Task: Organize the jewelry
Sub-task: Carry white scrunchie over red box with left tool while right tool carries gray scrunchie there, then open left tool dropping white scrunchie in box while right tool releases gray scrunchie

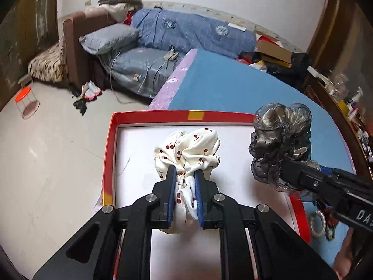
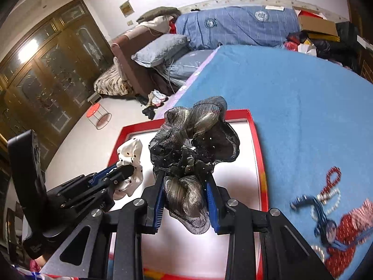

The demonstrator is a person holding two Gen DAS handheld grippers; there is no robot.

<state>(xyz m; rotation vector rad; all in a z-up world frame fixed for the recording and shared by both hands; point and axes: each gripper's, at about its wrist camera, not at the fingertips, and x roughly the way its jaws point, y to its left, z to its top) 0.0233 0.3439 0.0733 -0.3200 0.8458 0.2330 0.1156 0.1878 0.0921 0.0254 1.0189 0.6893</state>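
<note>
In the left wrist view, the left gripper (image 1: 184, 175) fills the lower centre of the frame, its jaws pinching a cream scrunchie with red cherries (image 1: 186, 151) whose ruffles bulge out above the blue pads. That scrunchie hangs over the white floor of a shallow red-rimmed box (image 1: 149, 114), which sits on a blue cloth-covered surface (image 1: 221, 86) in the middle of the frame; whether the fabric touches the box floor cannot be told. At the right edge of the same view, the right gripper (image 1: 282, 170) reaches in from the lower right, its jaws clamped on a dark sheer scrunchie with gold-grey folds (image 1: 279, 135), held above the box's right rim. In the right wrist view that dark scrunchie sits at frame centre between the blue pads, over the box interior, with the left gripper at the lower left. At the lower right of that view, a loose pile of jewelry (image 2: 331, 210) lies on the blue cloth outside the box: red beaded strands, pearl-like strands and a blue piece, blurred. A sofa with blue bedding (image 1: 186, 30) runs across the upper part of the frame.
</note>
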